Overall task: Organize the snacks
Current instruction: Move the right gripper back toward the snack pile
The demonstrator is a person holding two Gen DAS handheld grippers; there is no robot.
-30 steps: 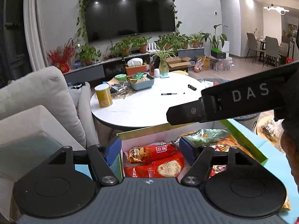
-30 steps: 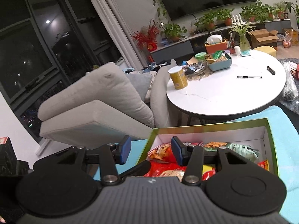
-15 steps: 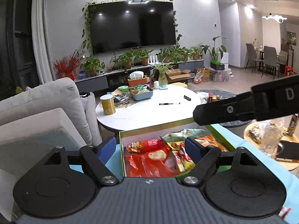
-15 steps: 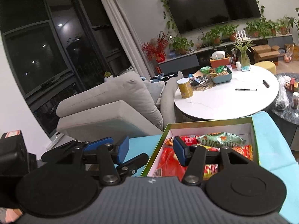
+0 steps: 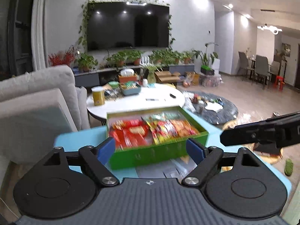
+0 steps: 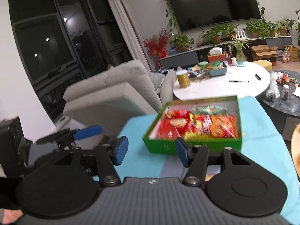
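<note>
While both pairs of blue-padded fingers hang spread with nothing between them, the left gripper [image 5: 151, 150] is opening wider and the right gripper [image 6: 151, 151] stands parted. Just past them a shallow, green cardboard box [image 6: 193, 146] sits on the smooth turquoise tabletop [image 6: 138, 161], packed with glossy red, yellow and orange snacks [image 6: 198, 126]. Beyond stand a round white table [image 6: 221, 88], a soft grey sofa [image 6: 112, 91] and a flat black TV [image 5: 129, 25].

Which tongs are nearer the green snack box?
Right, narrowly. Right tongs sit just short of the green box, at its near wall; left tongs, opening and empty, face that wall from slightly farther back.
</note>
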